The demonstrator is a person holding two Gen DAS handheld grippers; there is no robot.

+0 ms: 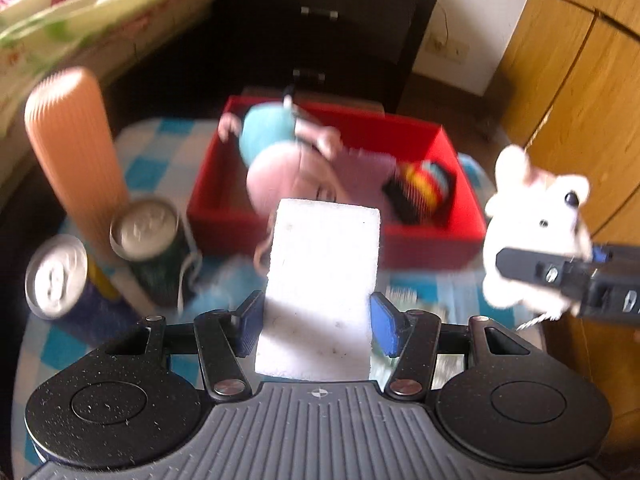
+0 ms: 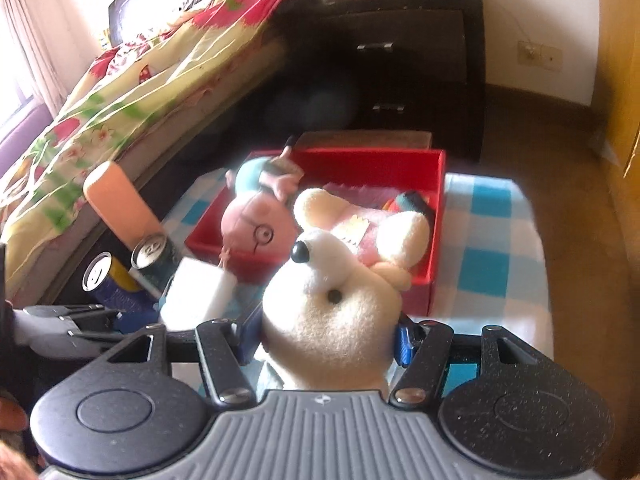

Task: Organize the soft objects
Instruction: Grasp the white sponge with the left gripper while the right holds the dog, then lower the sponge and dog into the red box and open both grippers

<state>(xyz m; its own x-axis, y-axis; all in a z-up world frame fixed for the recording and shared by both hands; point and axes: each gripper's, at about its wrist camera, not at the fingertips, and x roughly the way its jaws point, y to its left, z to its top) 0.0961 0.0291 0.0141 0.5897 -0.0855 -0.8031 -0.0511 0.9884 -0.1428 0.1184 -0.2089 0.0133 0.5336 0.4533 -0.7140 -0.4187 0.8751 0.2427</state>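
Right now, both hands: each gripper carries something soft above the table.
Left gripper (image 1: 318, 326): blue pads clamped on the sides of a white foam block (image 1: 322, 280), which sticks out ahead of the fingers, near the front wall of the box.
Right gripper (image 2: 326, 334): closed around a cream plush dog (image 2: 336, 312), snout pointing up and away; from the left wrist view it hangs at the far right, just off the box's right corner.
Red box (image 1: 424, 240): open-topped, sitting at the far side of the table, already holding a pink pig plush (image 1: 280, 160) with a teal body and a striped soft toy (image 1: 424, 192) at the right end.
Tablecloth (image 2: 492, 232): blue-and-white checks, covering the tabletop; bright sun falls across the right part.
Left of the box: two upright drink cans (image 1: 144, 236) standing close together, and just behind them a tall ribbed orange cylinder (image 1: 72, 152).
Bed (image 2: 120, 92): far left, spread with a floral yellow, green and red cover.
Dark dresser (image 2: 400, 64): beyond the box against a white wall, metal handles on its drawers.
Wooden wardrobe (image 1: 576, 80): honey-coloured panels along the right.
Floor (image 2: 560, 144): brown, beyond the table's right edge.
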